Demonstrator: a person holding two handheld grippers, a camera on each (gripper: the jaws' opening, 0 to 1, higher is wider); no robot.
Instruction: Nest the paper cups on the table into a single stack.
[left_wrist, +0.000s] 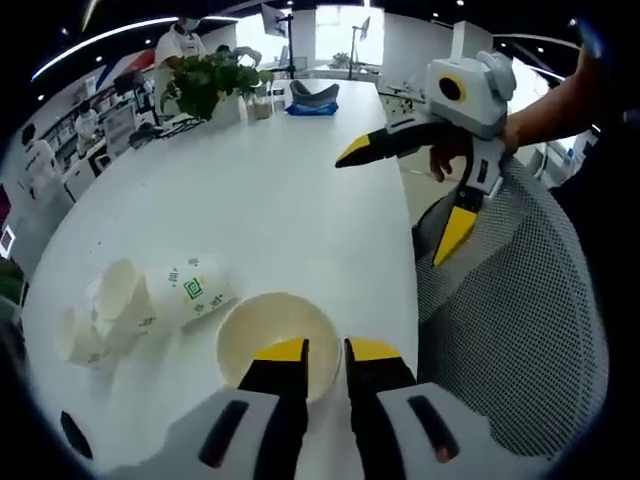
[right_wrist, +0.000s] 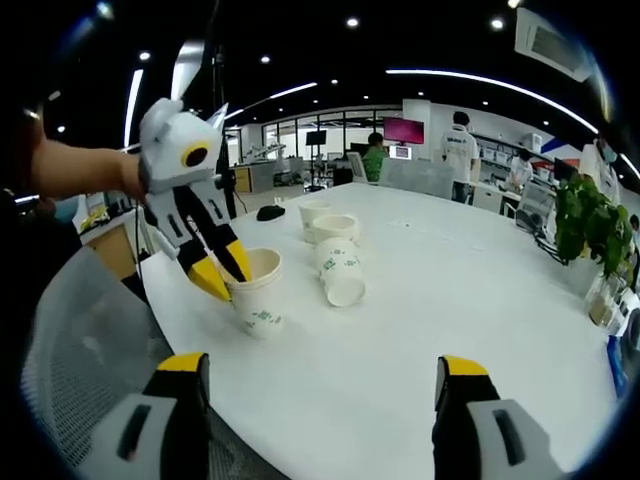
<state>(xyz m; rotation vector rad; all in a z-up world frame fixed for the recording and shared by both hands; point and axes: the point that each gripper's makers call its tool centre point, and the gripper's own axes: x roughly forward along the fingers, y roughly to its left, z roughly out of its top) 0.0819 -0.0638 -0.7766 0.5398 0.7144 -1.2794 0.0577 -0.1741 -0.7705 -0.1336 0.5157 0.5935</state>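
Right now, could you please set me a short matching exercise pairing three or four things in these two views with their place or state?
Things:
1. left gripper
2. right gripper
3. upright cup
4. lying cup

States:
A. on its side on the table
B. fingers spread wide, holding nothing
C. fingers clamped on a cup's rim
D. standing near the table's edge, held by its rim

Pairs: 1-C, 2-B, 3-D, 4-A

Upright cup (right_wrist: 258, 293) nearest table (right_wrist: 420, 300) edge, other cups (right_wrist: 335, 255) behind.

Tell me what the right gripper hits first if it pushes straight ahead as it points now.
Probably nothing soon: the open right gripper faces bare white table. The lying paper cups sit slightly left of its line, though depth is uncertain.
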